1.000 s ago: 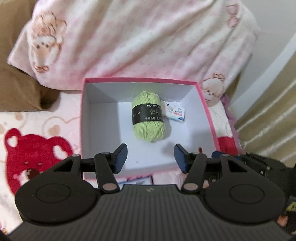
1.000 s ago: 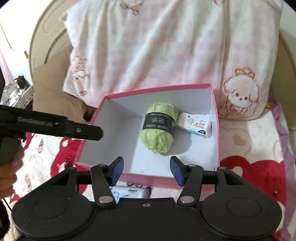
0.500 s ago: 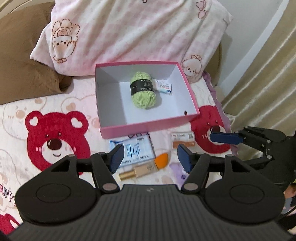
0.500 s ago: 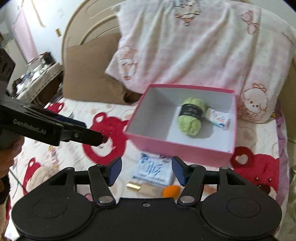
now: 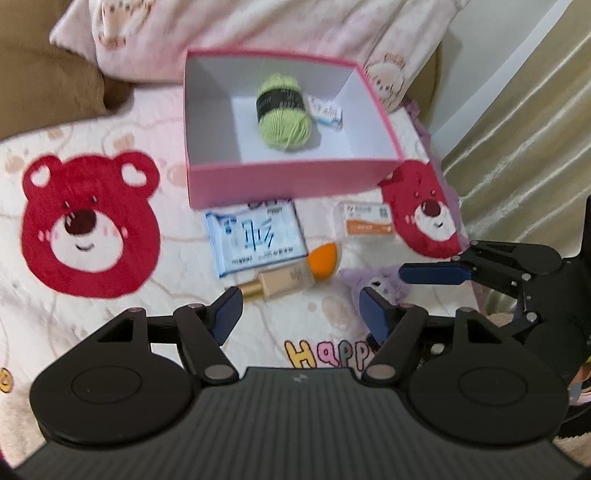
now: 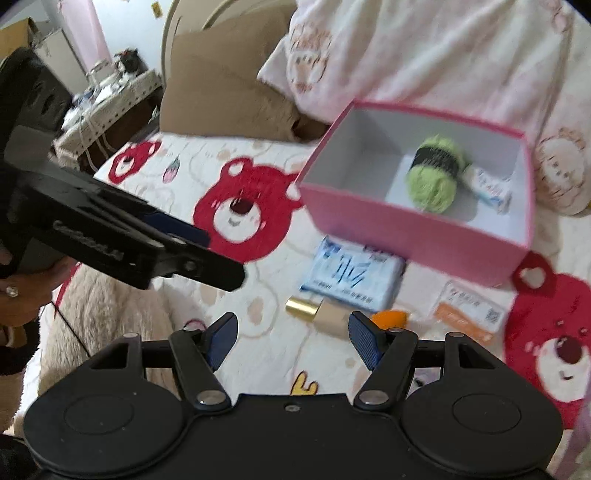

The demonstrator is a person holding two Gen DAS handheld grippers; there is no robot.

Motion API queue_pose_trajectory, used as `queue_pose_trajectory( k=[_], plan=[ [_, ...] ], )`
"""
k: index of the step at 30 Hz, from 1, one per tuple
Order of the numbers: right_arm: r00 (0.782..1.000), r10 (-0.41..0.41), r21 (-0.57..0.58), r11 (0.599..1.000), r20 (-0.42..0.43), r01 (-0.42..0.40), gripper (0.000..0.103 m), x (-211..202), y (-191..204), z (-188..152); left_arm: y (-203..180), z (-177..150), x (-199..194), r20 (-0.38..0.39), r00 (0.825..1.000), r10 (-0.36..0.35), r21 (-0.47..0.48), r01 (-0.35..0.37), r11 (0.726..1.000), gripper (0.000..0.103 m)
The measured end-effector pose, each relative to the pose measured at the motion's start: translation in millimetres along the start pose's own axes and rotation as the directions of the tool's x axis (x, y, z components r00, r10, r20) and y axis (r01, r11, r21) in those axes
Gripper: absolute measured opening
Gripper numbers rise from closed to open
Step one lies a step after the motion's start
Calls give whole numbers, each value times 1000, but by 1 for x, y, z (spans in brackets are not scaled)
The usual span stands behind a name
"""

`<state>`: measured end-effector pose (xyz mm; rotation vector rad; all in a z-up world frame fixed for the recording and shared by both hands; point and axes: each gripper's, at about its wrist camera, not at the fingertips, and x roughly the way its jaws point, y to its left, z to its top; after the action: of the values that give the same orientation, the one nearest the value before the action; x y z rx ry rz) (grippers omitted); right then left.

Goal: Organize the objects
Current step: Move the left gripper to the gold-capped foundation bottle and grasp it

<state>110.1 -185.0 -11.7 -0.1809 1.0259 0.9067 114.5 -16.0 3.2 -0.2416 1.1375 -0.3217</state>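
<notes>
Left wrist | both jaws spread, empty | yarn [image 5: 283, 110] in pink box [image 5: 291, 179], seemingly loose

I see a bed [image 5: 110, 332] under a cream blanket printed with red bears. A pink box [image 5: 288, 181] sits on it, far ahead of my left tool [image 5: 299, 314]. Between box and tool lie a blue-and-white packet [image 5: 255, 240], a gold-capped tube [image 5: 273, 286] touching an orange sponge [image 5: 325, 262], and, off to the right, an orange-and-white card [image 5: 365, 221]. Beyond the box, a pink pillow [image 5: 258, 29] and a brown pillow [image 5: 48, 81] rest at the head of the bed.
</notes>
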Motion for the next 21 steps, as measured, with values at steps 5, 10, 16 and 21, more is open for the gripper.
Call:
queue_pose_trajectory(
  k=[5, 10, 16, 21],
  plan=[
    [997, -1, 20, 1000, -74, 2, 71, 41, -4, -1, 18, 1, 37, -46, 999, -24, -55, 21, 998, 69],
    [988, -7, 34, 999, -157, 12, 71, 81, -9, -1, 32, 1, 65, -62, 998, -5, -92, 0, 996, 69],
    [977, -30, 96, 994, -211, 52, 71, 122, -21, -10, 51, -2, 91, -44, 999, 16, -127, -22, 992, 69],
    [972, -56, 136, 987, -229, 88, 73, 142, -28, -22, 57, -7, 114, -13, 1000, 14, -140, -16, 990, 68]
  ],
)
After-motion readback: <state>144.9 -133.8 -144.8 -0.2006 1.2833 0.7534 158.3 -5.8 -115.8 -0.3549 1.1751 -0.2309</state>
